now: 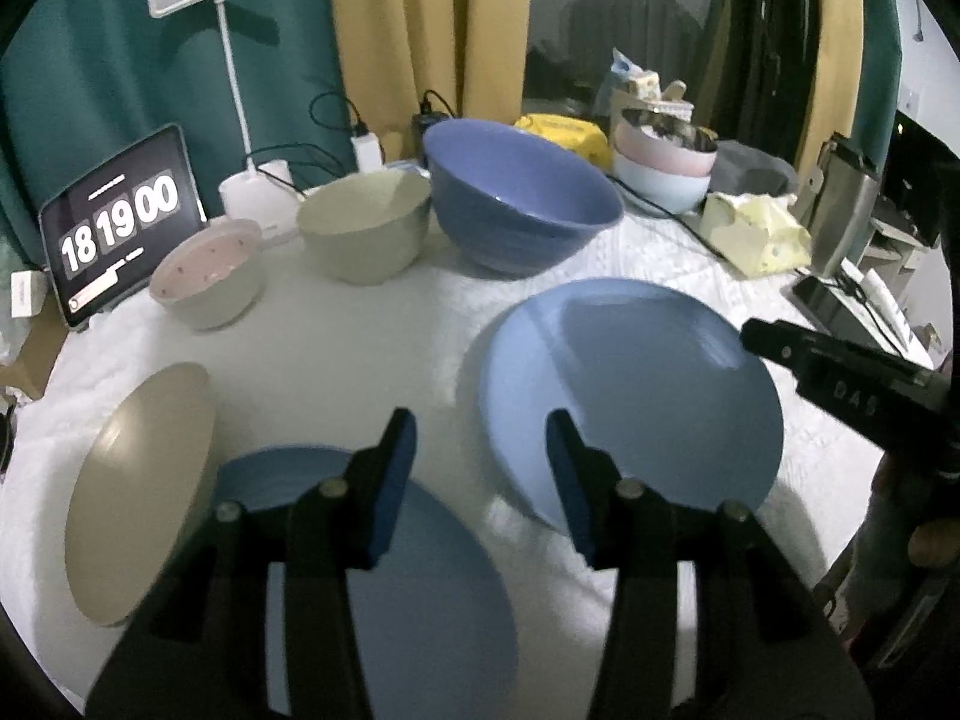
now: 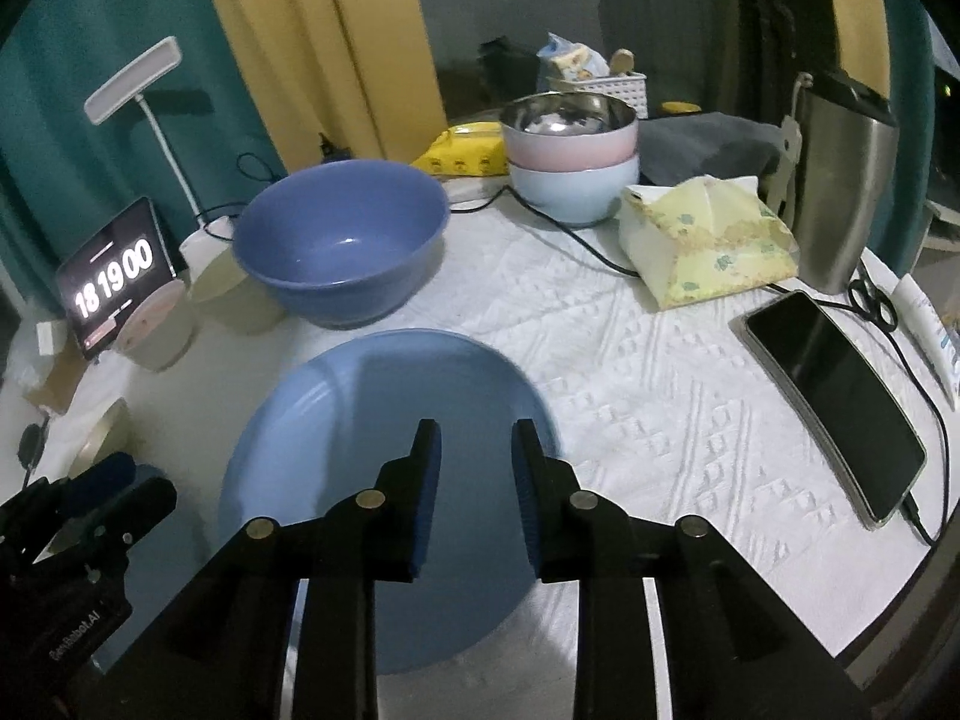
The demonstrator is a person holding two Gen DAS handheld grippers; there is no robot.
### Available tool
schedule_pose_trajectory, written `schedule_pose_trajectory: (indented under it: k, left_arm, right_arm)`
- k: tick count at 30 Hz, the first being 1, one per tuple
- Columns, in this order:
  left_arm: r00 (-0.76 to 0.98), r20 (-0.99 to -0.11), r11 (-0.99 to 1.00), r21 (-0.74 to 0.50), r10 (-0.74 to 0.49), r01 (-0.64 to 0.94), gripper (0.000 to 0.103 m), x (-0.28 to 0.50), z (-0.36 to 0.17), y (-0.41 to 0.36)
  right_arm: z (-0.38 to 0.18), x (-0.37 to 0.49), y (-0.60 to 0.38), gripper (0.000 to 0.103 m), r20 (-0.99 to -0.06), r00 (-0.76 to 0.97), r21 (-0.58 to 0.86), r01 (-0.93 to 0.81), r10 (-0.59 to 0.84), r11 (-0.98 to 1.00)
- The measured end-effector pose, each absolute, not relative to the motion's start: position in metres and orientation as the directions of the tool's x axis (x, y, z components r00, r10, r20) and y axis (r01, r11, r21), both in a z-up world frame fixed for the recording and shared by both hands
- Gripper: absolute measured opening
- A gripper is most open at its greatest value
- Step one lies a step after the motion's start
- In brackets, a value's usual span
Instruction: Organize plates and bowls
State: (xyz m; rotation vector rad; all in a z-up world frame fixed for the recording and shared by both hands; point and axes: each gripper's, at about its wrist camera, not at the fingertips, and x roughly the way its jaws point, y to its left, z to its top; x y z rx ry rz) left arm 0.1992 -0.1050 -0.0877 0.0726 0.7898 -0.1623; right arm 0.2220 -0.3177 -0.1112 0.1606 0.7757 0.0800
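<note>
now both grippers, left gripper (image 1: 480, 462) and right gripper (image 2: 474, 468), jaws spread, empty; big blue plate (image 2: 384, 420) under right jaws, next grab its rim.

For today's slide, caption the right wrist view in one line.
Right gripper open and empty above a large blue plate, with a blue bowl behind.

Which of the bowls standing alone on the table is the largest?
The dark blue bowl; the beige bowl and the pink-lined bowl beside it are clearly smaller.
</note>
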Motion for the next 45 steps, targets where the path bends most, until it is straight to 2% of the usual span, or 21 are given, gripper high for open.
schedule_pose_trajectory:
  k: [11, 34, 37, 39, 40, 45]
  left_arm:
    - [0.737, -0.663, 0.988, -0.028, -0.131, 0.15, 0.048, 0.184, -0.074, -0.068]
    - [0.818, -0.575, 0.998, -0.065, -0.026, -0.015, 0.049, 0.163, -0.061, 0.031]
    - [0.818, -0.575, 0.996, -0.07, 0.001, -0.05, 0.051, 0.162, -0.063, 0.048]
    - [0.818, -0.575, 0.995, -0.076, 0.015, -0.071, 0.06, 0.162, -0.064, 0.06]
    - [0.818, -0.575, 0.993, -0.081, 0.021, -0.083, 0.062, 0.161, -0.064, 0.067]
    - [0.816, -0.575, 0.986, -0.089, 0.062, -0.138, 0.063, 0.159, -0.068, 0.096]
  right_arm:
    - [-0.1, 0.212, -0.274, 0.026, -0.683, 0.718, 0.136, -0.059, 0.136, 0.989]
    - [-0.086, 0.212, -0.168, 0.026, -0.691, 0.698, 0.046, -0.219, 0.19, 0.975]
    - [-0.087, 0.216, -0.155, 0.026, -0.695, 0.691, 0.036, -0.242, 0.198, 0.97]
    - [-0.087, 0.217, -0.145, 0.026, -0.697, 0.687, 0.028, -0.259, 0.204, 0.966]
    - [-0.087, 0.217, -0.142, 0.026, -0.698, 0.686, 0.026, -0.263, 0.206, 0.964]
    - [-0.088, 0.22, -0.116, 0.026, -0.703, 0.677, 0.007, -0.3, 0.218, 0.954]
